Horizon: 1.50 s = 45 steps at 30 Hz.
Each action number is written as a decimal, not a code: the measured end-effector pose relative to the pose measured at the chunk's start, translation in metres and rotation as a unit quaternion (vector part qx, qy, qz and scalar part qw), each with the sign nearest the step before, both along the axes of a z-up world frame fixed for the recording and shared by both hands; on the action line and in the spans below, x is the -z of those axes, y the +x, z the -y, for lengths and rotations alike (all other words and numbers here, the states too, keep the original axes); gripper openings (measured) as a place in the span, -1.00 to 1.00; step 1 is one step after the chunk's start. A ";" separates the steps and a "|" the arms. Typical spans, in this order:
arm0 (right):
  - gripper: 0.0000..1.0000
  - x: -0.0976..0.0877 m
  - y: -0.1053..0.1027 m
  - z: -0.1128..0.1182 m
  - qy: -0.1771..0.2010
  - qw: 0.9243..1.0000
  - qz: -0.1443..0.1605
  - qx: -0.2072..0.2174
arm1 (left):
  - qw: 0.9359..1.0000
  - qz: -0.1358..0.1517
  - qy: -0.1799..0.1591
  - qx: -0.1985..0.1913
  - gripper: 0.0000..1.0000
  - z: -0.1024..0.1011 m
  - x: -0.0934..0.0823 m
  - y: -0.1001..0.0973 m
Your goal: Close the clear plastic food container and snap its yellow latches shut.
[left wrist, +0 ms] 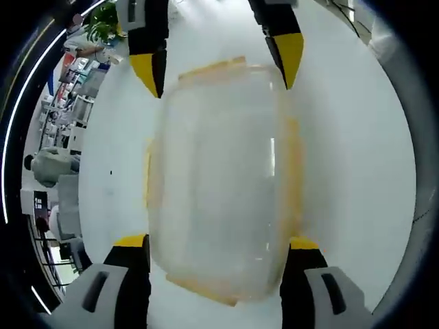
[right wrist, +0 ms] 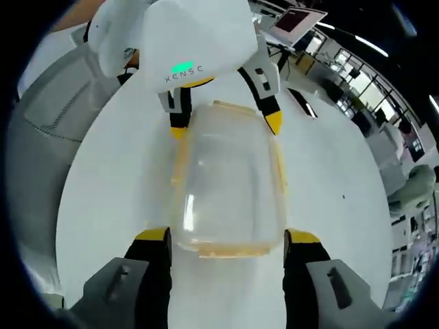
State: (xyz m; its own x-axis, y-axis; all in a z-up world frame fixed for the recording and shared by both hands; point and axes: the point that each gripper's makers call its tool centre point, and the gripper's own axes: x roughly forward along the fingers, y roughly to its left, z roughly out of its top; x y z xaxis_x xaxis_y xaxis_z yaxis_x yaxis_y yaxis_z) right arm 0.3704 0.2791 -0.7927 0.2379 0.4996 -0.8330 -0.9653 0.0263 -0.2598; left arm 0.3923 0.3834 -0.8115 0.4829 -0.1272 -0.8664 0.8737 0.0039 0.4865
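The clear plastic container (left wrist: 219, 178) lies on the white table (left wrist: 357, 171) with its lid on. Pale yellow latches show at its far end (left wrist: 212, 68), its near end (left wrist: 206, 288) and along both long sides. My left gripper (left wrist: 218, 241) is open, its yellow-tipped jaws flanking the container's near end. The right gripper (left wrist: 218, 62) comes in from the top, open, astride the far end. In the right gripper view the same container (right wrist: 226, 199) sits between my right gripper (right wrist: 226, 236) and the left gripper (right wrist: 225, 123) opposite it. Whether any jaw touches the container is unclear.
The white table (right wrist: 343, 226) spreads wide around the container. A person's grey clothing (right wrist: 48, 116) is at the table's left edge. Office desks, shelves and a seated person (left wrist: 48, 164) lie beyond the table, with monitors (right wrist: 295, 20) further off.
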 end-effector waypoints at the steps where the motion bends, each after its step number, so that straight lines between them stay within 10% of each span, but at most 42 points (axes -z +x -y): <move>1: 0.25 0.000 0.001 0.000 0.001 1.000 0.000 0.001 | 1.000 0.002 -0.001 0.001 0.49 0.000 0.000 0.001; 13: 0.04 -0.006 0.003 0.004 -0.009 1.000 0.016 0.019 | 0.999 0.000 -0.035 -0.035 0.49 -0.009 -0.005 0.001; 22: -0.05 -0.032 -0.003 -0.013 0.105 0.992 -0.041 0.062 | 0.989 -0.043 -0.106 -0.096 0.98 -0.013 -0.009 -0.015; 25: 0.37 -0.042 -0.003 -0.023 0.151 0.987 -0.028 0.043 | 0.985 -0.057 -0.122 -0.105 0.98 -0.014 -0.012 -0.023; 28: 0.87 -0.049 0.001 -0.025 0.181 0.983 -0.003 0.044 | 0.963 -0.069 -0.220 -0.142 0.98 0.000 -0.023 -0.025; 35: 0.99 -0.047 -0.005 -0.013 0.223 0.961 -0.077 0.142 | 0.930 -0.079 -0.308 -0.185 0.98 -0.001 -0.040 -0.039; 40: 0.99 -0.067 -0.008 -0.008 0.321 0.920 -0.101 0.202 | 0.875 -0.073 -0.422 -0.228 0.98 -0.004 -0.061 -0.048; 45: 0.99 -0.087 -0.019 -0.001 0.372 0.889 -0.110 0.244 | 0.841 -0.052 -0.482 -0.241 0.98 -0.016 -0.078 -0.063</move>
State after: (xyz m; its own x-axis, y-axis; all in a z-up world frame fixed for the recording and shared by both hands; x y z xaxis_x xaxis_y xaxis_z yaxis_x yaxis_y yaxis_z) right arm 0.3519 0.2796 -0.7052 0.4495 0.8138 -0.3683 -0.8171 0.5412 0.1985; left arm 0.3294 0.3995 -0.7332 0.6079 -0.6060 -0.5131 0.6952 0.7184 -0.0248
